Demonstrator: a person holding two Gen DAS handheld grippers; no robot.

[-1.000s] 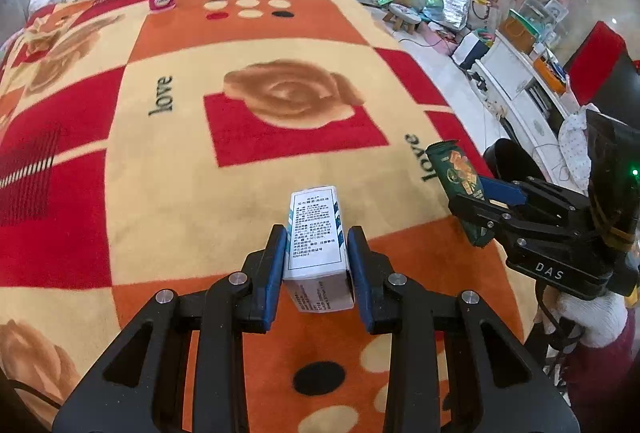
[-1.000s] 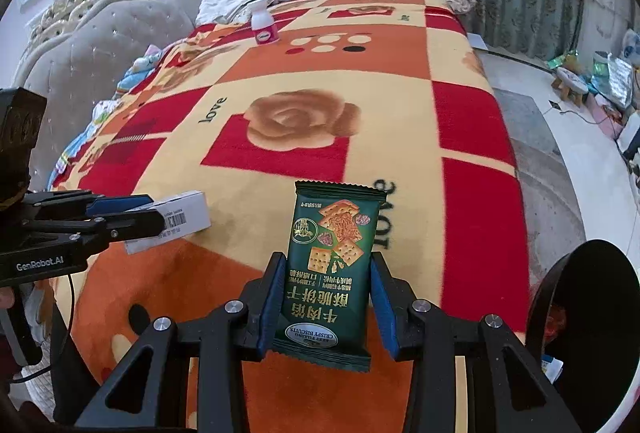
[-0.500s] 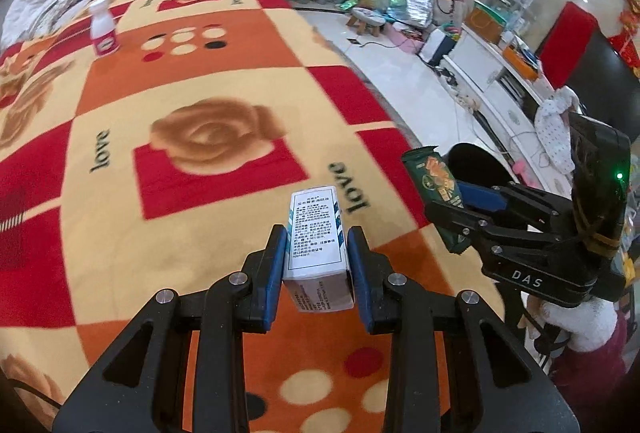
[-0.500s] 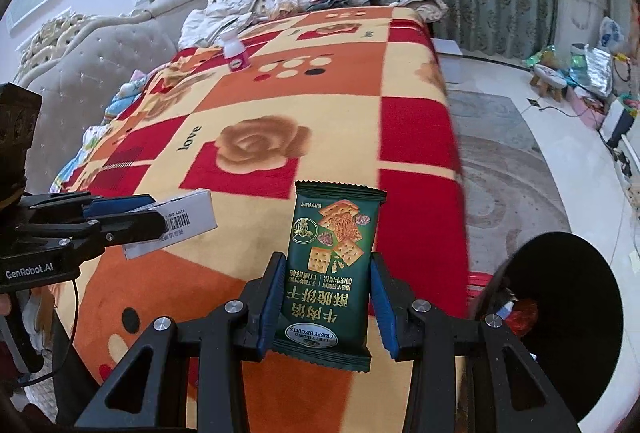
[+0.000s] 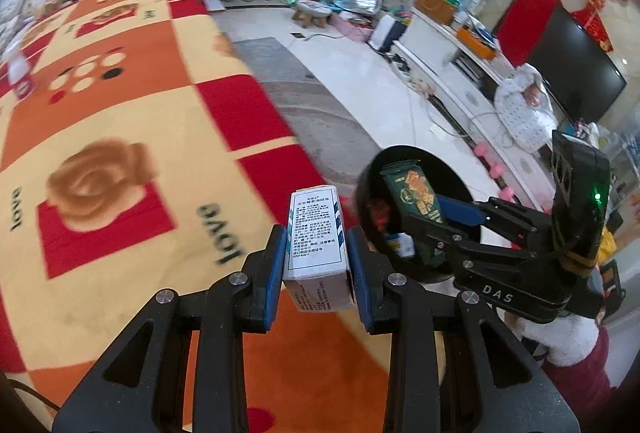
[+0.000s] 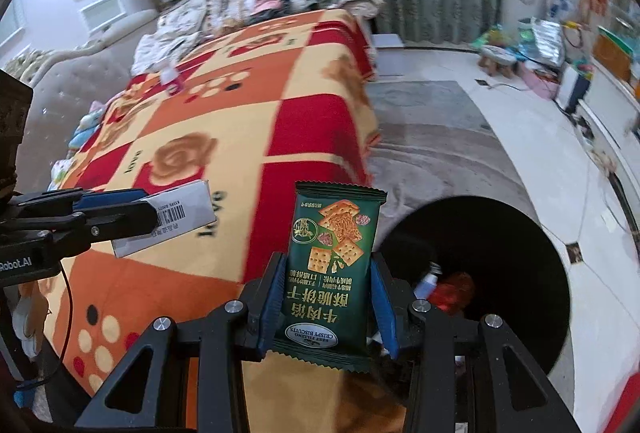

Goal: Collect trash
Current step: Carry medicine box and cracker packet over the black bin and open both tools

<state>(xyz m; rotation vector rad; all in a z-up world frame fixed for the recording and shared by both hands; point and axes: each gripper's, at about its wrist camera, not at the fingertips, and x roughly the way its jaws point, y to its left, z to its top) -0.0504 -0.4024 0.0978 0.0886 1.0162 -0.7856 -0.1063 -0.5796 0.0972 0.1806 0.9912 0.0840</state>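
The left gripper [image 5: 317, 253] clamps a small white medicine box [image 5: 316, 233], its top face printed with black Chinese text and blue edge stripes, at lower centre of the left wrist frame. The right gripper [image 6: 327, 303] clasps a dark green biscuit packet [image 6: 334, 269] (crackers pictured, "Crispy Biscuits" on the label) at lower centre of its own frame. Both items hang above the edge of an orange, red and cream rose-patterned blanket [image 5: 120, 105]. A black round trash bin [image 6: 516, 261] sits at lower right, on the floor just beside the bed, with a red wrapper [image 6: 454, 291] inside.
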